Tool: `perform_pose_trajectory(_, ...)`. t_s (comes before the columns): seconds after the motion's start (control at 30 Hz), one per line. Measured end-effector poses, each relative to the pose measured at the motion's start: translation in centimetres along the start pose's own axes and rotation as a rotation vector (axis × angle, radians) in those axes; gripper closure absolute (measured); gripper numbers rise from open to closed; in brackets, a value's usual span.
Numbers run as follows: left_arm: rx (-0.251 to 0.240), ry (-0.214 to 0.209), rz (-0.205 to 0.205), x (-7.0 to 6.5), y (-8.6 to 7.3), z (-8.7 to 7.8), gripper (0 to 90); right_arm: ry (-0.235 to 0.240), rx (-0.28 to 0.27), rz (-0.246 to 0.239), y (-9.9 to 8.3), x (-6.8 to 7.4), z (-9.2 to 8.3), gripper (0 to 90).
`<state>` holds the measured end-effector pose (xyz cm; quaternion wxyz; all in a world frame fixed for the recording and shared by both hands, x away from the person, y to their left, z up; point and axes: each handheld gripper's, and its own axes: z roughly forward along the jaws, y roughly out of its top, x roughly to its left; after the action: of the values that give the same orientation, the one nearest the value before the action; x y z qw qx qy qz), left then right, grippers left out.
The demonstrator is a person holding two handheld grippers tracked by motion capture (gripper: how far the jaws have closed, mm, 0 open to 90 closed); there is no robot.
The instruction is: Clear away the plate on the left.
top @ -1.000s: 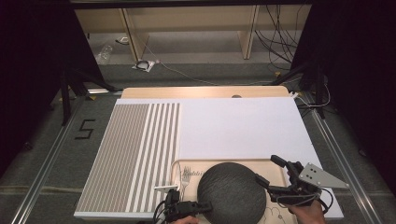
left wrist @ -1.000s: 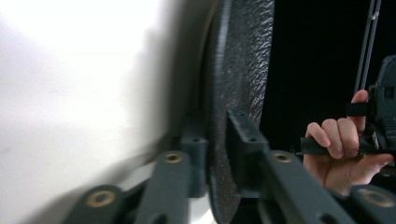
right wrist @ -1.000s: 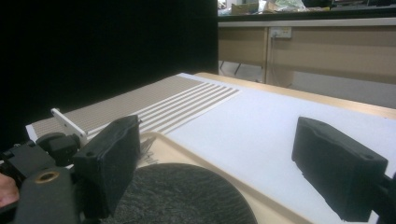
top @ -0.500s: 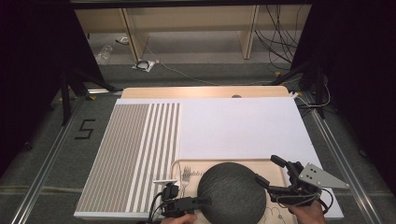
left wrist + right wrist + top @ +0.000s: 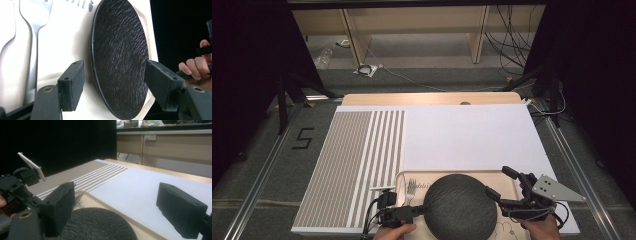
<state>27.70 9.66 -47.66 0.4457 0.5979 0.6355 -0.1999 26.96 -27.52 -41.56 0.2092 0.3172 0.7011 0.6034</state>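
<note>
Broadly, a table [image 5: 472, 135] under a white mat with a grey striped panel is seen, and at its near edge a pale, rounded tray [image 5: 512, 187]. On the tray a dark, round plate [image 5: 460, 210] with a rough, pebbled surface is laid flat, a steel fork [image 5: 412, 189] just beside it on the left. The plate lies between the two claws: the left gripper [image 5: 424, 210] is held at its left rim, the right gripper [image 5: 498, 187] above its right edge. The left is judged nearer. In the left gripper view its jaws have just been opening and are spread wide, the plate [image 5: 120, 60] seen between them, untouched. The right jaws are also held wide, with nothing gripped.
</note>
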Motion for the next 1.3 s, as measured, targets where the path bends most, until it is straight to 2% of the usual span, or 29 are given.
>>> perform_pose_trajectory(0.07,-0.003,0.001,0.015,-0.1,0.2,-0.2,31.1,0.0,0.0,0.0,0.0,0.0,0.0,16.4)
perform_pose_trajectory(0.2,-0.018,0.012,0.071,-0.3,0.8,-0.9,30.6,0.001,-0.002,0.002,0.0,0.0,0.0,16.4)
perform_pose_trajectory(0.33,-0.037,-0.007,0.108,-0.5,1.5,-1.7,30.6,-0.002,0.002,0.003,0.0,-0.1,0.0,16.4)
perform_pose_trajectory(0.47,-0.075,0.02,0.198,-0.9,2.0,-2.6,30.6,0.0,0.0,0.007,-0.1,-0.2,0.0,16.4)
perform_pose_trajectory(0.53,-0.089,0.013,0.226,-1.1,2.3,-3.0,30.6,0.0,0.0,0.007,-0.1,-0.2,0.0,16.4)
perform_pose_trajectory(0.6,-0.102,0.018,0.273,-1.3,2.5,-3.4,30.3,-0.001,-0.001,0.007,-0.1,-0.2,0.0,16.4)
perform_pose_trajectory(0.73,-0.149,0.068,0.372,-1.4,2.8,-4.2,30.2,-0.002,0.002,0.006,0.0,-0.2,0.0,16.4)
perform_pose_trajectory(0.77,-0.149,0.068,0.372,-1.4,2.8,-4.2,30.1,-0.002,0.004,0.005,0.0,-0.2,0.0,16.4)
perform_pose_trajectory(0.8,-0.162,0.097,0.421,-1.4,2.9,-4.4,29.9,-0.001,0.003,0.006,0.0,-0.2,0.0,16.4)
perform_pose_trajectory(0.83,-0.162,0.097,0.421,-1.4,2.9,-4.4,29.7,-0.001,0.003,0.006,0.0,-0.2,0.0,16.4)
perform_pose_trajectory(0.87,-0.172,0.113,0.457,-1.5,3.0,-4.7,29.5,-0.001,0.001,0.006,-0.1,-0.2,0.0,16.4)
perform_pose_trajectory(0.97,-0.179,0.115,0.473,-1.5,3.1,-4.8,29.2,-0.002,0.001,0.006,-0.1,-0.2,0.0,16.4)
perform_pose_trajectory(1.07,-0.211,0.141,0.549,-1.7,3.1,-5.1,28.8,-0.003,-0.001,0.005,-0.1,-0.1,-0.1,16.4)
perform_pose_trajectory(1.2,-0.255,0.14,0.611,-1.8,3.1,-5.5,28.1,-0.008,0.001,0.006,-0.1,-0.1,-0.2,16.4)
perform_pose_trajectory(1.3,-0.292,0.159,0.665,-1.9,3.0,-5.7,27.6,-0.007,0.004,0.003,-0.1,-0.1,-0.1,16.4)
